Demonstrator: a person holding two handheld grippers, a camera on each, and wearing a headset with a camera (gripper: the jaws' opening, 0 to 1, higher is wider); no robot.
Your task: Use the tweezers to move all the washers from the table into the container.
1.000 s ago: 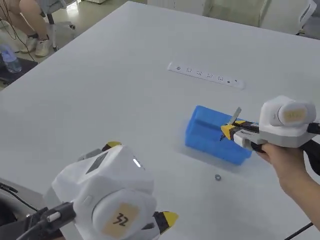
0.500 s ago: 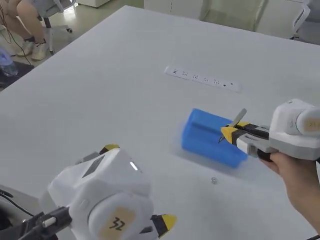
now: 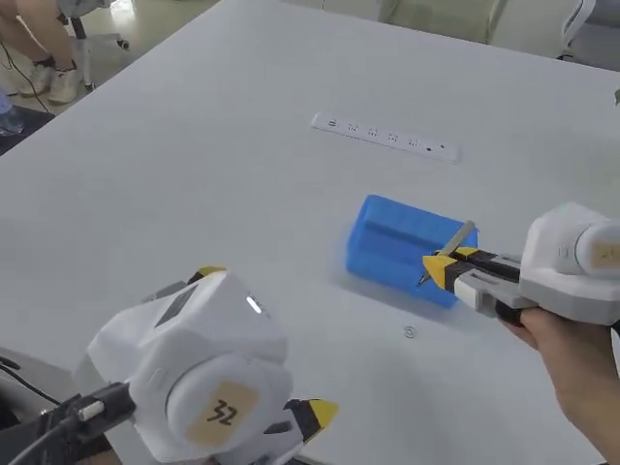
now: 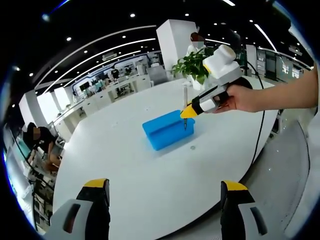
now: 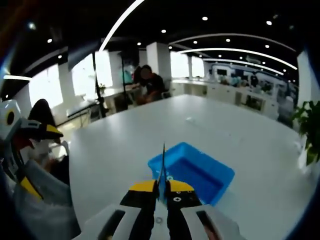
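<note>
A blue open container (image 3: 392,242) stands on the white table (image 3: 194,165). One small washer (image 3: 410,332) lies on the table just in front of it. My right gripper (image 3: 438,268) is shut on thin metal tweezers (image 3: 455,240), whose tip hangs at the container's near wall, above and a little right of the washer. The right gripper view has the tweezers (image 5: 163,167) pointing out from the shut jaws toward the container (image 5: 192,170). My left gripper (image 3: 263,344) is open and holds nothing, low at the table's near edge. From its own view (image 4: 165,187) it faces the container (image 4: 167,131) and washer (image 4: 193,147).
A white power strip (image 3: 386,136) lies beyond the container. A potted plant (image 4: 192,65) stands at the table's far side in the left gripper view. A seated person (image 5: 148,82) is beyond the table. Bare tabletop lies left of the container.
The right gripper has drawn the tweezers back from over the container to its near wall, closer to the washer. The left gripper stays put; the head camera shifted.
</note>
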